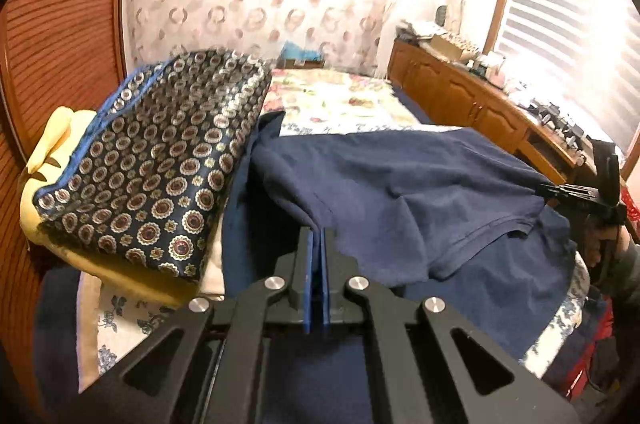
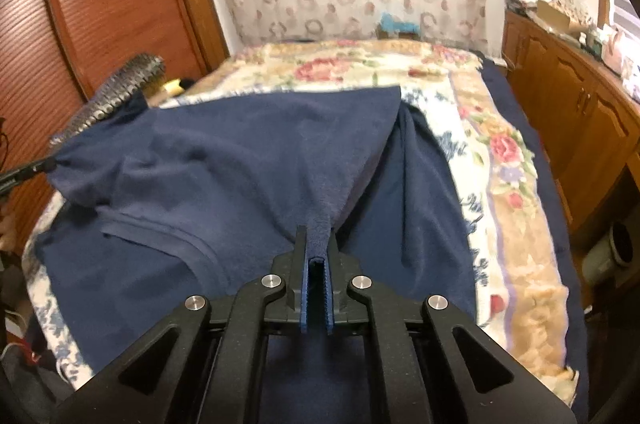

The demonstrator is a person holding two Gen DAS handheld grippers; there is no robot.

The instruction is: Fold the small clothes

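A navy blue garment (image 1: 400, 184) lies spread on the bed, its upper layer lifted between my two grippers; it also shows in the right wrist view (image 2: 240, 152). My left gripper (image 1: 319, 236) is shut on the garment's left edge, with the cloth pinched between the blue pads. My right gripper (image 2: 319, 238) is shut on a bunched corner of the same garment. In the left wrist view the right gripper (image 1: 560, 190) shows at the far right, pulling the cloth taut. In the right wrist view the left gripper (image 2: 40, 166) shows at the far left edge.
A folded patterned navy cloth (image 1: 160, 160) lies on a yellow pillow (image 1: 52, 148) at the left. The floral bedspread (image 2: 500, 152) covers the bed. A wooden cabinet (image 1: 480, 100) with clutter stands along the right under a bright window. A wooden sliding door (image 2: 112, 4) is at the left.
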